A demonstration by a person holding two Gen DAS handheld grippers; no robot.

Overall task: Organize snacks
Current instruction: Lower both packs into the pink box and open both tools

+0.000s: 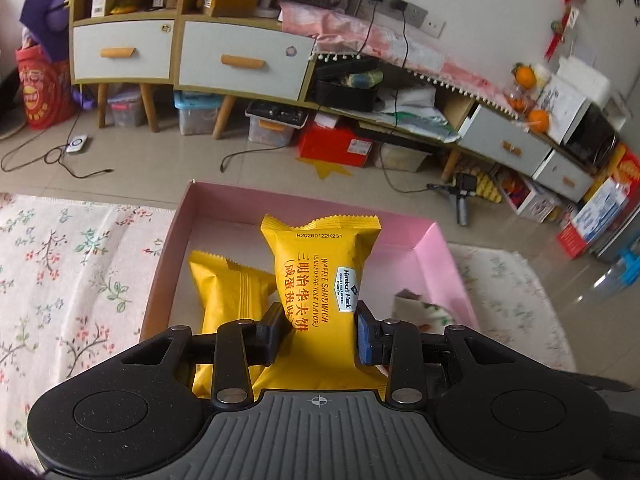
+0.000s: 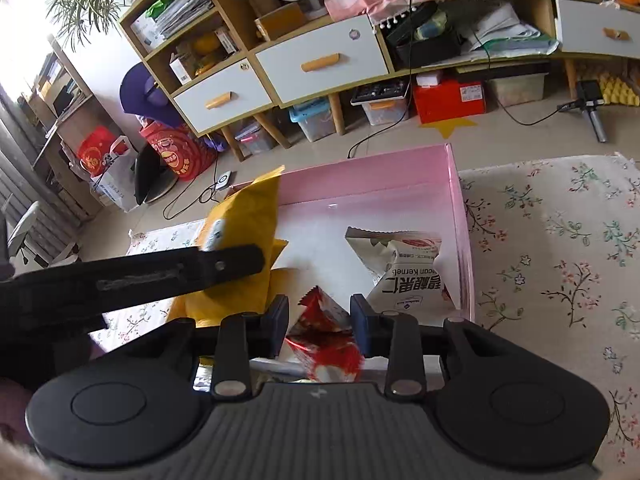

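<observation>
I have the left hand-held gripper [image 1: 324,330] clenched on a yellow foil waffle-sandwich packet [image 1: 320,280] over the shallow pink cardboard box [image 1: 404,232], the right hand-held gripper [image 2: 320,326] clenched on a red-and-white wrapped snack [image 2: 326,334] at the box's near edge (a second yellow packet [image 1: 230,292] and a white nut-kernel bag [image 2: 404,266] already lie inside), so both held snacks remain to be placed.

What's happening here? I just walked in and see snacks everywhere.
A person with two handheld grippers is sorting snacks into a pink box. The left gripper holds a yellow packet over the box, above another yellow packet lying inside. The right gripper grips a red packet beside a white packet.
</observation>
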